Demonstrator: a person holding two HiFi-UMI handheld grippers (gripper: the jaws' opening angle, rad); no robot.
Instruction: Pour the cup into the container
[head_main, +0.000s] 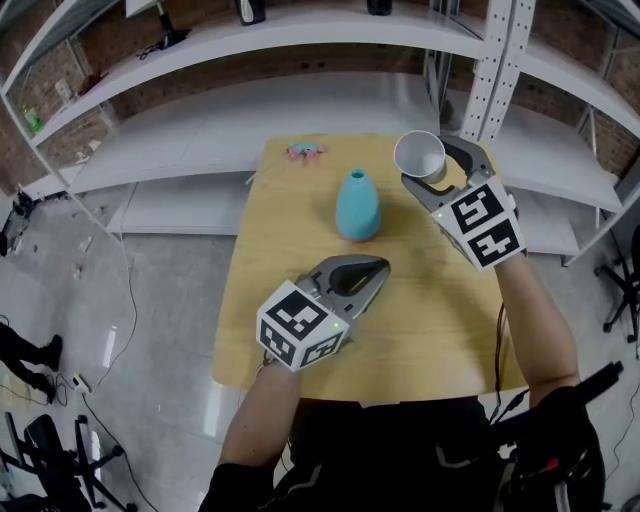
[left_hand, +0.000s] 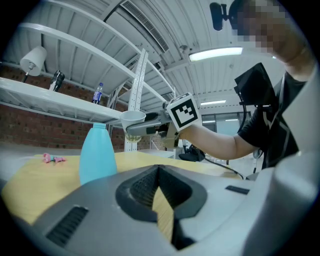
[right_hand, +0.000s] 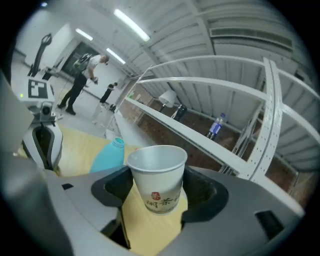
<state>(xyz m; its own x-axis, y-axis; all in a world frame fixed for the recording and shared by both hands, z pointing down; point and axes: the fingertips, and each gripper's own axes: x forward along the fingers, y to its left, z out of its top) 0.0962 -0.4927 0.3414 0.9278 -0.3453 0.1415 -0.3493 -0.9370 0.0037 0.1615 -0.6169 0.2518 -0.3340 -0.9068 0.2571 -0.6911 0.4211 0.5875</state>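
A white paper cup (head_main: 419, 154) (right_hand: 157, 177) is clamped upright between the jaws of my right gripper (head_main: 428, 168) (right_hand: 155, 192), lifted above the table's far right. The cup (left_hand: 132, 118) appears in the left gripper view too, just right of and above the bottle's mouth. The turquoise bottle-shaped container (head_main: 357, 204) (left_hand: 97, 154) (right_hand: 111, 154) stands upright mid-table, left of the cup. My left gripper (head_main: 362, 278) (left_hand: 159, 186) hovers near the table's front, jaws closed with nothing between them, pointing at the container.
The round-cornered wooden table (head_main: 300, 250) carries a small pink and blue object (head_main: 304, 151) at its far left. White metal shelving (head_main: 300, 40) runs behind the table, with an upright post (head_main: 495, 60) close to the cup. People (right_hand: 82, 82) stand far off in the room.
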